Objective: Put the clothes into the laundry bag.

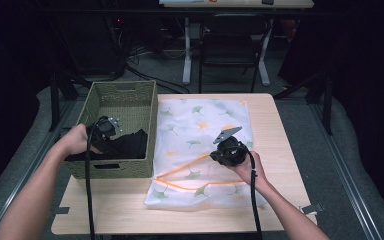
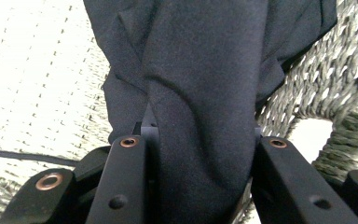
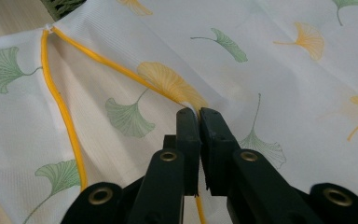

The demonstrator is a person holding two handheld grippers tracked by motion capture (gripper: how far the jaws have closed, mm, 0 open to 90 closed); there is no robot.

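No writing readable — left gripper (image 2: 200, 140) jaws clamp black cloth (image 2: 205, 84); right gripper (image 3: 199, 116) jaws pinch laundry bag (image 3: 284, 93).

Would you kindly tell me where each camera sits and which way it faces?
High view: above the person's side, facing forward and down on the table; both forearms show.
Left gripper view: on the left gripper, looking along its jaws at the dark garment in the woven basket.
Right gripper view: on the right gripper, looking along its shut jaws at the leaf-print bag.
Shared: the high view also shows garment, basket and bag.
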